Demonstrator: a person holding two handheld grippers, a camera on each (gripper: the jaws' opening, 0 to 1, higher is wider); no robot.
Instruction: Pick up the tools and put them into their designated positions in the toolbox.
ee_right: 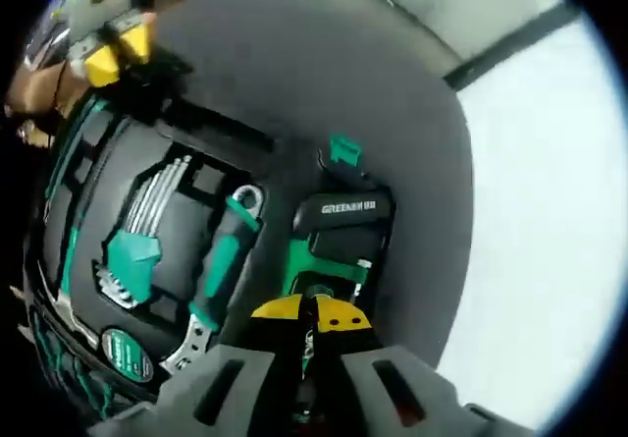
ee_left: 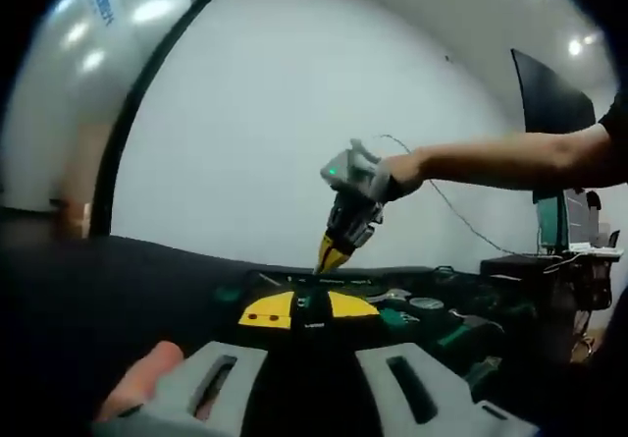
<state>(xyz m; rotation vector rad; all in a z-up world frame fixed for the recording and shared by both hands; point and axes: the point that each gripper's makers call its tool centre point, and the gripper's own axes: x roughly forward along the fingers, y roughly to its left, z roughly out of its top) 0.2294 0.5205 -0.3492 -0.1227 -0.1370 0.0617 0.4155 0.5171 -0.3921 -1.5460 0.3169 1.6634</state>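
The toolbox [ee_right: 147, 250] already holds hex keys [ee_right: 147, 221] and a wrench [ee_right: 221, 260]. Our right claw [ee_right: 299, 378] grips a yellow-handled tool [ee_right: 312, 314] over it, not yet seated; our left claw [ee_left: 312, 383] hangs apart, empty.

Above the open toolbox [ee_left: 294, 304] the air is free up to the pale wall, save for the right claw [ee_left: 332, 257] hanging over its far edge. Inside the toolbox [ee_right: 177, 133], the hex key set [ee_right: 142, 231] and wrench [ee_right: 221, 260] fill neighbouring slots.

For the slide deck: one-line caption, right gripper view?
Right tongs over open toolbox, above hex keys and wrench.
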